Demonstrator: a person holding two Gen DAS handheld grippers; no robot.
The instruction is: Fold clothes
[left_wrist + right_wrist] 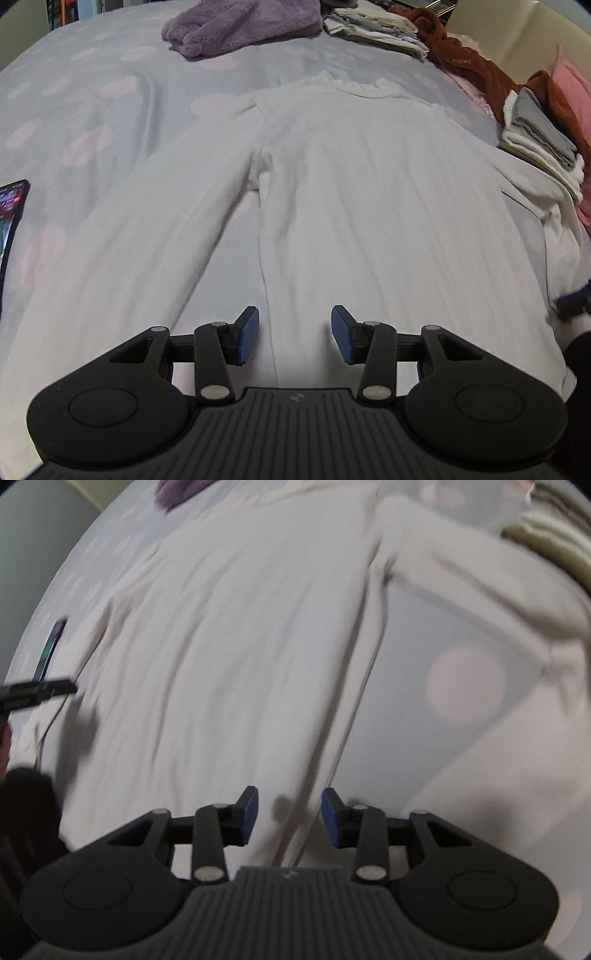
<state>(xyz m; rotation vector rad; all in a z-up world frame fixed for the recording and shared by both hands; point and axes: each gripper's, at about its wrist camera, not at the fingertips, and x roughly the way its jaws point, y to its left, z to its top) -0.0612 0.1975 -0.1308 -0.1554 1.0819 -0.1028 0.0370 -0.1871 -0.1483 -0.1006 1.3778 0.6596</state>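
Note:
A white ribbed long-sleeved top (369,192) lies flat on the bed, frilled collar far from me, sleeves spread down both sides. My left gripper (294,334) is open and empty, hovering over the top's lower left side seam. My right gripper (289,818) is open and empty above the top's (229,657) lower right side seam, with the right sleeve (491,602) angling off to the right. The left gripper shows as a dark bar at the left edge of the right wrist view (37,694).
The bed sheet (92,122) is pale blue with pink spots. A purple fleece (243,26), stacks of folded clothes (373,26) (539,144) and a rust-brown garment (465,55) lie at the far and right sides. A tablet (11,206) lies at left.

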